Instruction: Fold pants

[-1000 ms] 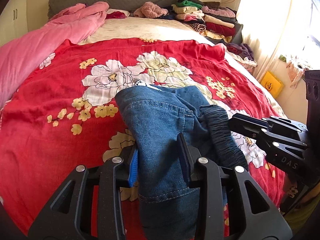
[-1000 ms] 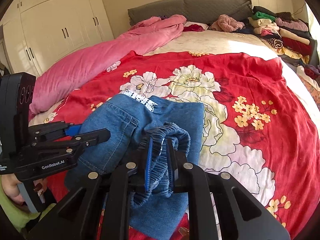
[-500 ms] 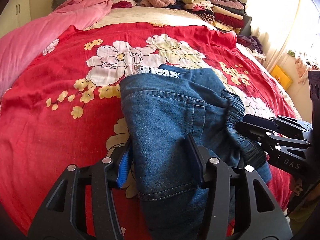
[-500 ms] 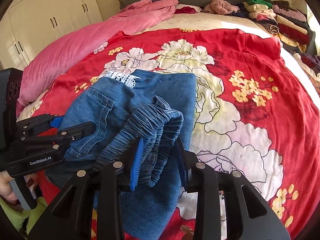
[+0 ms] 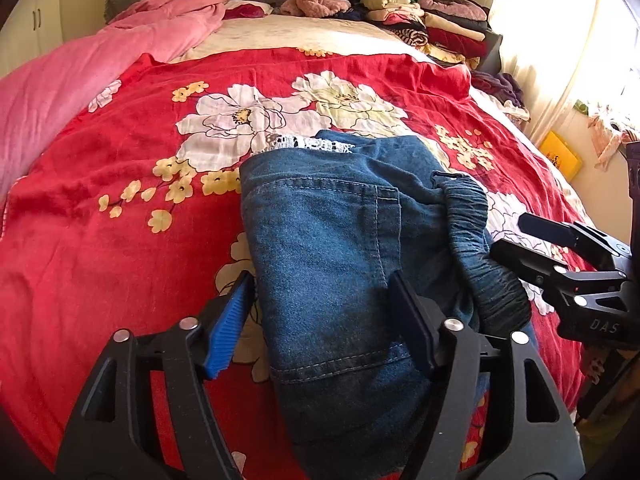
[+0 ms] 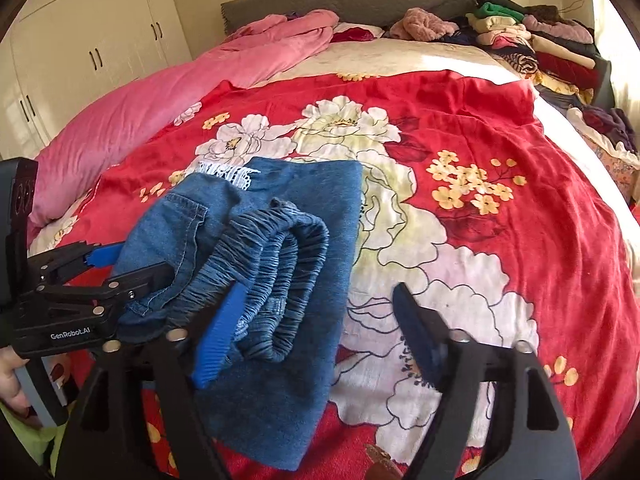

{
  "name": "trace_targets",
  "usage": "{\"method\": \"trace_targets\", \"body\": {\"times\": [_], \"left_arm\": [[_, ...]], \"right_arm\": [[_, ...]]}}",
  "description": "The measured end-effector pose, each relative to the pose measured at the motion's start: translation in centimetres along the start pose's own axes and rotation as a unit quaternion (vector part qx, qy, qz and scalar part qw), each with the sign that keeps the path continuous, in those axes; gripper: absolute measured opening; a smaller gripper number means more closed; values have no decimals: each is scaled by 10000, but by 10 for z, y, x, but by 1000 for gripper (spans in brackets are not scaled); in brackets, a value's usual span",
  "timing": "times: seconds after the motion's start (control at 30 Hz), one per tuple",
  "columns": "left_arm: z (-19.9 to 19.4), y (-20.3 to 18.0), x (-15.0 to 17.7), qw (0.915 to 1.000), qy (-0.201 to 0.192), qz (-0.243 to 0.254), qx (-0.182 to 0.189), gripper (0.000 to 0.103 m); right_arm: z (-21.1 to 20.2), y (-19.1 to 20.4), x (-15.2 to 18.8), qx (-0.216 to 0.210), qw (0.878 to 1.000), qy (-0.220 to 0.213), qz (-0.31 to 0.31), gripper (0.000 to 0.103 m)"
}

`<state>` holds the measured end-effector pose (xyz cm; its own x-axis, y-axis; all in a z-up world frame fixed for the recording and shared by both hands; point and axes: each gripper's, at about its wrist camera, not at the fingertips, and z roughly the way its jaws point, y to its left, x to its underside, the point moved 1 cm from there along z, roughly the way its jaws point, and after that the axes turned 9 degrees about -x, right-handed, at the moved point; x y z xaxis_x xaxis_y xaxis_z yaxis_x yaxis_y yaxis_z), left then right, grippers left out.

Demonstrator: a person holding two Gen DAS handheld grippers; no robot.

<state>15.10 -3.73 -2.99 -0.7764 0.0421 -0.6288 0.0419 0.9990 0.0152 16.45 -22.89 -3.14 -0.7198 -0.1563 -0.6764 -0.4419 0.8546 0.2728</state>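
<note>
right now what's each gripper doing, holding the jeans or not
Left gripper: open, jaws just opening, jeans between them, unpinched.
Right gripper: open, jaws just opening, elastic waistband released.

Open red floral bedspread (image 6: 520,160) right of the pants (image 6: 288,280); pink quilt (image 6: 160,92) left, clothes stack (image 6: 540,44) far beyond.

A bed (image 6: 400,60) carries a red floral cover (image 6: 500,152), pink quilt (image 6: 140,104), denim pants (image 6: 312,216)

Matt denim pants (image 5: 328,240) lie on a soft woven cloth bedspread (image 5: 100,208).
</note>
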Motion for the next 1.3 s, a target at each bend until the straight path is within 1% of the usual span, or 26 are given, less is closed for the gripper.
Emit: {"method": "trace_targets", "body": {"times": [0.07, 0.13, 0.17, 0.23, 0.27, 0.3, 0.33, 0.4, 0.63, 0.83, 1.0, 1.1, 1.3], "left_arm": [[-3, 0, 1, 10000, -15, -7, -10, 66], [-6, 0, 2, 10000, -29, -10, -26, 72], [-7, 1, 2, 10000, -39, -13, -33, 74], [-12, 2, 2, 10000, -67, -33, -61, 81], [-13, 2, 1, 9999, -83, -49, -67, 83], [-17, 3, 1, 9999, -110, -73, -71, 89], [-20, 4, 0, 9998, -150, -99, -77, 93], [-28, 5, 0, 9996, -229, -122, -76, 93], [-63, 10, 5, 9983, -479, -314, -101, 93], [-91, 8, 17, 9971, -683, -304, -129, 93], [-108, 8, 30, 9966, -739, -346, -75, 93], [-114, 7, 40, 9967, -735, -333, -111, 93], [-119, 5, 62, 9974, -652, -276, -139, 93]], "right_arm": [[-4, -2, 1, 1, 10000, -64, 48, 86], [-9, -2, 0, 68, 9999, -120, 55, 86], [-12, -2, 0, 74, 9998, -147, 62, 86], [-16, -3, 1, 75, 9998, -172, 85, 87], [-19, -2, 1, 78, 9997, -199, 83, 89], [-24, -1, 2, 81, 9996, -260, 75, 99], [-29, 1, 2, 79, 9993, -351, 68, 98], [-40, 5, 4, 38, 9988, -478, 28, 98], [-81, 17, 13, 254, 9948, -979, -140, 98], [-113, 23, 27, 367, 9918, -1217, -149, 98], [-130, 29, 41, 527, 9908, -1219, -258, 98], [-136, 35, 52, 562, 9908, -1198, -273, 98], [-133, 50, 74, 642, 9934, -912, -265, 98]]}}
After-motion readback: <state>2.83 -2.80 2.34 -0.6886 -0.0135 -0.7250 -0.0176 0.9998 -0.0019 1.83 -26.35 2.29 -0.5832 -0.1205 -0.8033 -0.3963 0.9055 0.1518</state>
